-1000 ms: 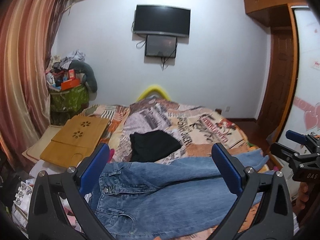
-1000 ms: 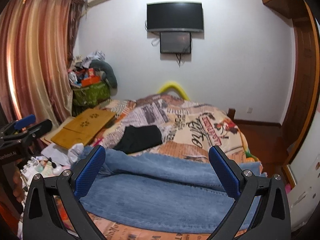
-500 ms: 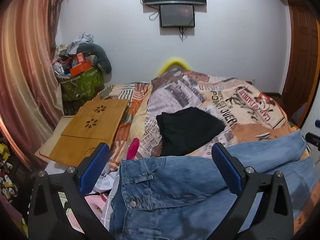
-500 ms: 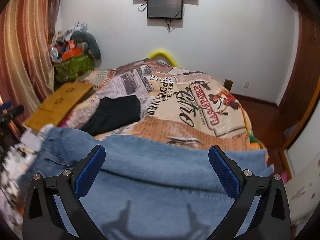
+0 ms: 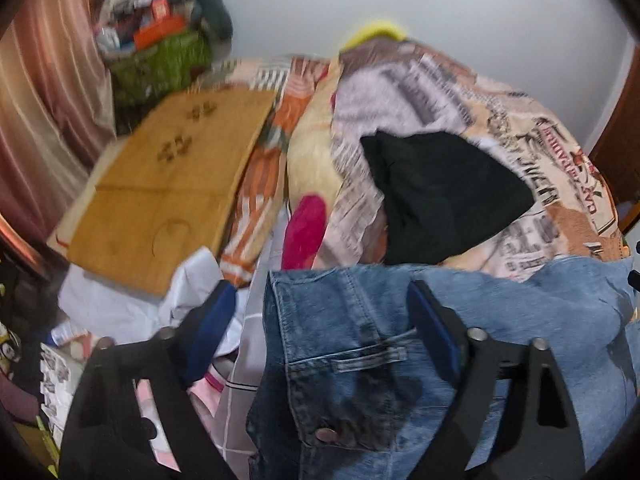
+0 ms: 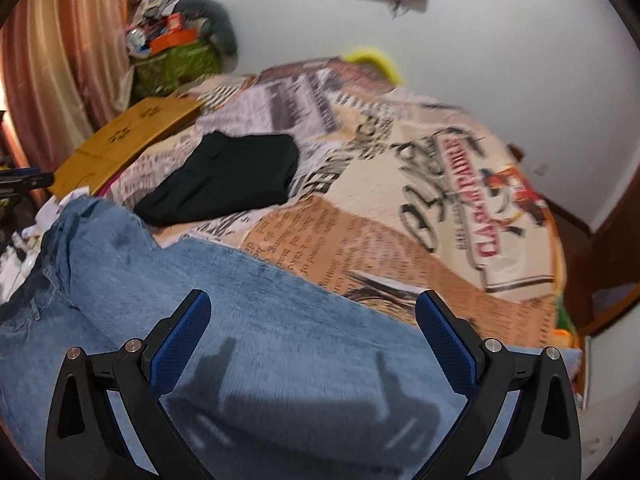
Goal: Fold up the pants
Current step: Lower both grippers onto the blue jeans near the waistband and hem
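Observation:
Blue jeans [image 5: 360, 360] lie spread flat across the near end of the bed, waistband to the left, legs running right. My left gripper [image 5: 320, 332] is open, hovering just over the waistband corner with its button. In the right wrist view the jeans' legs [image 6: 260, 340] fill the foreground. My right gripper [image 6: 312, 332] is open, close above the leg fabric, casting its shadow on it. Neither holds anything.
A folded black garment [image 5: 440, 200] [image 6: 224, 176] lies on the printed bedspread [image 6: 440, 200] beyond the jeans. A wooden lap tray [image 5: 168, 184] sits at the bed's left edge. Clutter and white cloth [image 5: 120, 308] lie left of the waistband. Curtain and wall stand behind.
Both grippers have tilted down and moved in close over the jeans, the left toward the waistband, the right over the legs. Both stay open. The jeans have not moved.

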Available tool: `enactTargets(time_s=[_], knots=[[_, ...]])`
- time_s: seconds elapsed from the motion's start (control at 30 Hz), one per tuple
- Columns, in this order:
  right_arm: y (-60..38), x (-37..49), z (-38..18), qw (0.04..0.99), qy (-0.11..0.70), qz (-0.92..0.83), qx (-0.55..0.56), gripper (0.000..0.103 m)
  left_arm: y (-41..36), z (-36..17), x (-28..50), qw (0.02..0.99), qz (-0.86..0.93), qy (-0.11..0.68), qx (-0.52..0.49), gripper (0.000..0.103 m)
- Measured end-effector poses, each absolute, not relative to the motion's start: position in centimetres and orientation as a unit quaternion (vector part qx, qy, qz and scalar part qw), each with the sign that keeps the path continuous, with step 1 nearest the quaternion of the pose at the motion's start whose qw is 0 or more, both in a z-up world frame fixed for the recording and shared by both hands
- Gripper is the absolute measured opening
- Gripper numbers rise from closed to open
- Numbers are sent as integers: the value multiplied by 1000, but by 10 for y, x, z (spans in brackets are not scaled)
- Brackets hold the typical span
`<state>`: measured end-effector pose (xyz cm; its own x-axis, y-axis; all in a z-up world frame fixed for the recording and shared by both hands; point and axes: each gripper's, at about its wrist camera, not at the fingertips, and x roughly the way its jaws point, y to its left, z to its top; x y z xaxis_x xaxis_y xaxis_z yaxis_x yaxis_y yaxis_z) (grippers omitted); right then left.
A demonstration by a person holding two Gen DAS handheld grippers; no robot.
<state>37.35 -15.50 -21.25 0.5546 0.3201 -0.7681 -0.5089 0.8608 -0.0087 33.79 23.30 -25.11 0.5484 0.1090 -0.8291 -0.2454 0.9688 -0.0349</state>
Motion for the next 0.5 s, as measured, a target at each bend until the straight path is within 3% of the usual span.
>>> enactTargets(time_s=[0.17, 0.5], knots=[[-146, 401, -235, 847, 439, 268, -131, 90, 257, -284, 355, 846, 87, 512, -124, 67], [-124, 429, -274, 779, 508, 333, -157, 77, 272, -332, 367, 800, 65, 555, -221, 49]])
